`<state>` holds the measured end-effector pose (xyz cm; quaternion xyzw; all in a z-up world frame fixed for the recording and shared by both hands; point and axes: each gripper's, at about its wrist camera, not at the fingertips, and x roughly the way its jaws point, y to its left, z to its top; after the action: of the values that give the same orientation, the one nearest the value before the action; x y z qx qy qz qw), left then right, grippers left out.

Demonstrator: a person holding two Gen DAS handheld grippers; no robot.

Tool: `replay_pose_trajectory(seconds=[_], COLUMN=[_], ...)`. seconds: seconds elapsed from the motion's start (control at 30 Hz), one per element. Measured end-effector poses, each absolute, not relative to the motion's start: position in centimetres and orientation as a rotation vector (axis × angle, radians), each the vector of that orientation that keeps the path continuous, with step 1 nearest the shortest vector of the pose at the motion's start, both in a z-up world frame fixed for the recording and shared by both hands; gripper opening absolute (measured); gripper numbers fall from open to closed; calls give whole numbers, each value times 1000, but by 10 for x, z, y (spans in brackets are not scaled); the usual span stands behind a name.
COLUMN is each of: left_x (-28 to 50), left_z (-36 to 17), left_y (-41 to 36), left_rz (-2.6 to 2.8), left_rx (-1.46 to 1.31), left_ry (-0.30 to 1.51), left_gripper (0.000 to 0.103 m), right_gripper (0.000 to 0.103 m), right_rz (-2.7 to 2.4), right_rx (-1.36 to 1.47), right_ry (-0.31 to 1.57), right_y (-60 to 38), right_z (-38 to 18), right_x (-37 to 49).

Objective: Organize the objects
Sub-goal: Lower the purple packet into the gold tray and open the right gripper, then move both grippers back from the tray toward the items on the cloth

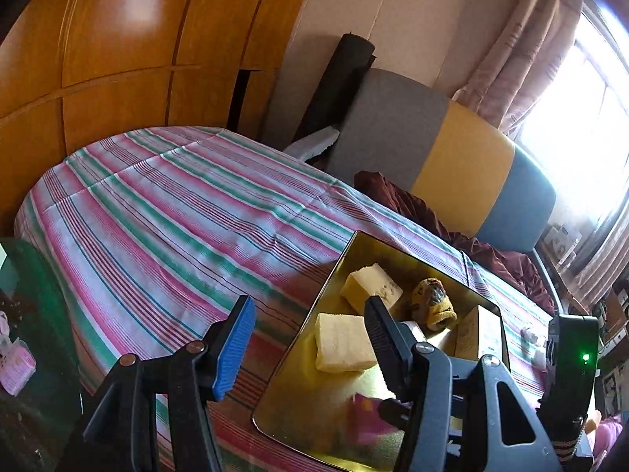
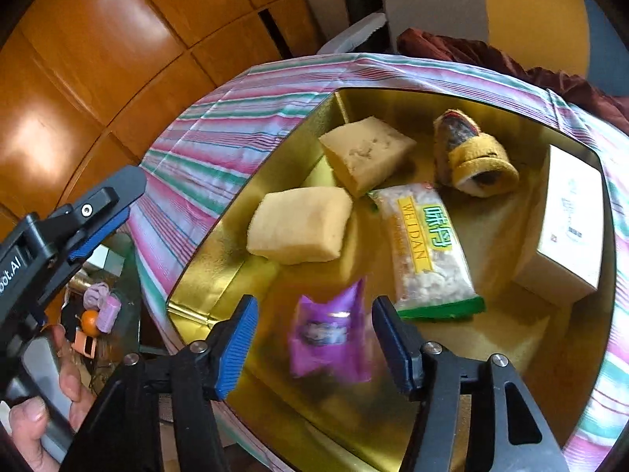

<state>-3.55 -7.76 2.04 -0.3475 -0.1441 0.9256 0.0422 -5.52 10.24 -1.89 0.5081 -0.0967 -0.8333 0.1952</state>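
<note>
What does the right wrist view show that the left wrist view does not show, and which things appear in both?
Only the right wrist view shows the whole WEIDAN packet, the person's hand holding the left gripper, and the open right gripper above the blurred purple packet.

Only the left wrist view shows the window, the headboard and the open left gripper.

Both show the gold tray, two yellow sponges, the yellow sock, the white box and the striped cloth.

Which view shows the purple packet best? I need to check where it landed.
The right wrist view: the purple packet shows whole, though blurred, between the open right hand-held gripper fingers, over the gold tray. In the left wrist view the packet is a pink blur partly hidden behind a finger.
</note>
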Motion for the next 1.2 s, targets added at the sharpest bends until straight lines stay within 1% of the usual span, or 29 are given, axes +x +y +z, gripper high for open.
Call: replay_pose_trajectory(seconds=[0.2, 0.4, 0.5, 0.57, 0.67, 0.8, 0.97, 1.03, 1.07, 1.2], left_x=[-35, -32, -28, -24, -16, -2, 13, 18, 20, 30], left_z=[21, 13, 11, 10, 8, 7, 8, 9, 9, 8], left_y=[-73, -53, -34, -20, 4, 34, 63, 76, 81, 116], left_rz=[2822, 2746, 2681, 2650, 2579, 2488, 2403, 2360, 2339, 2255], left_rx=[-1064, -1094, -1096, -1100, -1097, -1074, -1033, -1021, -1020, -1035], left_ry=[-426, -390, -355, -310, -248, -178, -132, -139, -141, -81], left_gripper=[59, 59, 59, 59, 59, 59, 59, 62, 65, 66], right_gripper=[62, 66, 66, 67, 67, 68, 68, 68, 68, 68], right_rz=[-2405, -2542, -2614, -2677, -2726, -2795, -2850, -2862, -2867, -2889], right_rx=[1321, 1219, 1177, 1157, 1167, 1215, 1291, 1334, 1356, 1437], right_ry=[-257, -140, -113, -116, -201, -256, -345, -377, -384, -395], right_y=[106, 132, 155, 177, 212, 254, 301, 318, 325, 351], right_z=[-1, 26, 38, 44, 47, 41, 19, 7, 1, -22], right_x=[-45, -25, -13, -4, 6, 16, 32, 41, 45, 62])
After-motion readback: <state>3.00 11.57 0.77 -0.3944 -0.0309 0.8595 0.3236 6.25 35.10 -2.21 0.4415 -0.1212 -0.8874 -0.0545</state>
